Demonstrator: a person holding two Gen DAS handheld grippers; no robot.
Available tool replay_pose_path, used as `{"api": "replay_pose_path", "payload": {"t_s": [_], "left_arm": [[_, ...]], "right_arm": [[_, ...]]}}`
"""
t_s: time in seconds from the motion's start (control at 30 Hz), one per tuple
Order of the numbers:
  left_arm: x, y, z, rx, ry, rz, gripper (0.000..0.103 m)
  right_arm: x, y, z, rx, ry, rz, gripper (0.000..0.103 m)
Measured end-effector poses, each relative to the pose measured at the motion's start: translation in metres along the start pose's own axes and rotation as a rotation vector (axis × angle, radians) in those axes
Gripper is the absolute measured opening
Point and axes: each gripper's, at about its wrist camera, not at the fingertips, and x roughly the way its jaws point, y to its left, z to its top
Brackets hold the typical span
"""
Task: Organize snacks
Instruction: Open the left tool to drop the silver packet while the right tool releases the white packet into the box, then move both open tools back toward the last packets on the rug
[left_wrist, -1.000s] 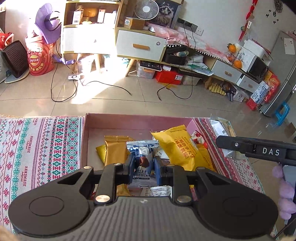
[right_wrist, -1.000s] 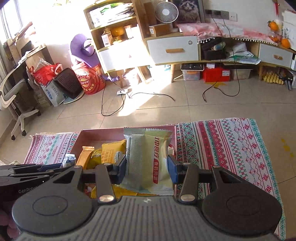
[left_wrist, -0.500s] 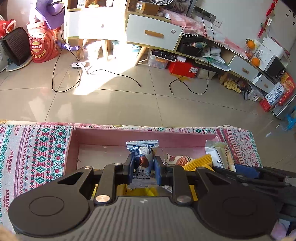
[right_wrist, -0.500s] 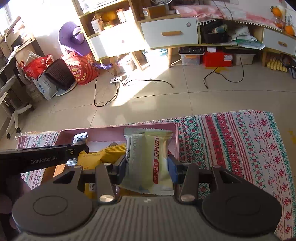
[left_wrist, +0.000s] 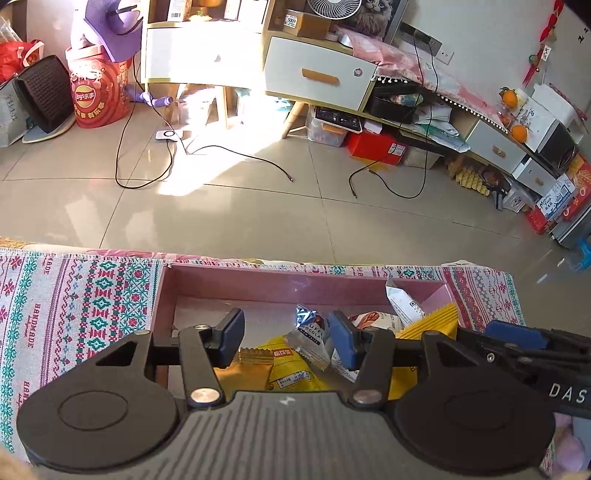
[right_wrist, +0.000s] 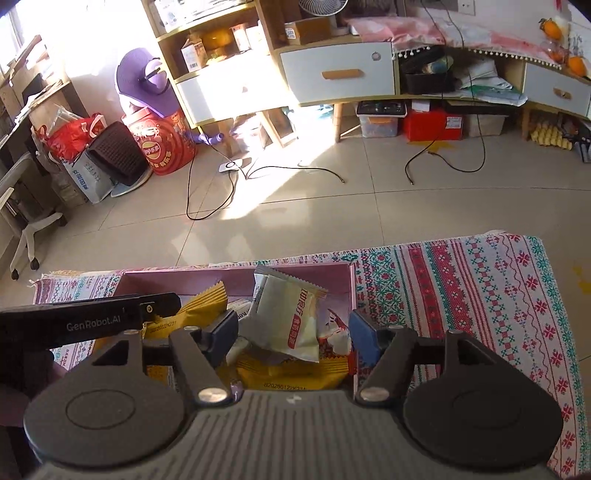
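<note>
I have both tools over the pink box (left_wrist: 280, 282), which sits on the patterned cloth (left_wrist: 85, 295) at the tabletop's far edge, and both are letting go of a snack. The left tool (left_wrist: 284, 341) has just been opening: its jaws stand spread, and the chocolate pack (left_wrist: 310, 338) is between them, leaning near the right pad, but no pad presses on it. The right tool (right_wrist: 291, 332) has just been opening too; the pale green pack (right_wrist: 295, 314) stands tilted between its jaws, touching neither pad that I can see, its lower end on the yellow packs (right_wrist: 291, 369) already in the box.

To do this step well, I judge I should let each pack settle before I move, then draw each tool straight back and up along its own line so a pad does not catch a wrapper edge and drag it out. The green pack looks the riskier one: it sits close to the box's right wall (right_wrist: 352, 288) and could tip over it. The left half of the box floor looks bare, so later snacks belong there rather than on this heap.

Both tools point steeply down into the box. They are close side by side, the right tool's arm (left_wrist: 524, 350) crossing just beside the left one's right finger, so I would lift them one at a time.
</note>
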Motion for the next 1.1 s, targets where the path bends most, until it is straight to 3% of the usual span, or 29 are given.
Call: {"api": "replay_pose_path", "payload": {"t_s": [0.13, 0.4, 1.1], "left_arm": [[-0.012, 0.0, -0.004, 0.014, 0.0, 0.01, 0.073], [-0.042, 0.006, -0.021, 0.025, -0.016, 0.015, 0.085], [-0.106, 0.029, -0.091, 0.139, -0.016, 0.031, 0.102]], "right_arm": [[-0.009, -0.001, -0.003, -0.002, -0.01, 0.001, 0.072], [-0.035, -0.002, -0.016, -0.01, -0.029, 0.01, 0.079], [-0.086, 0.02, -0.079, -0.096, -0.034, 0.019, 0.095]]}}
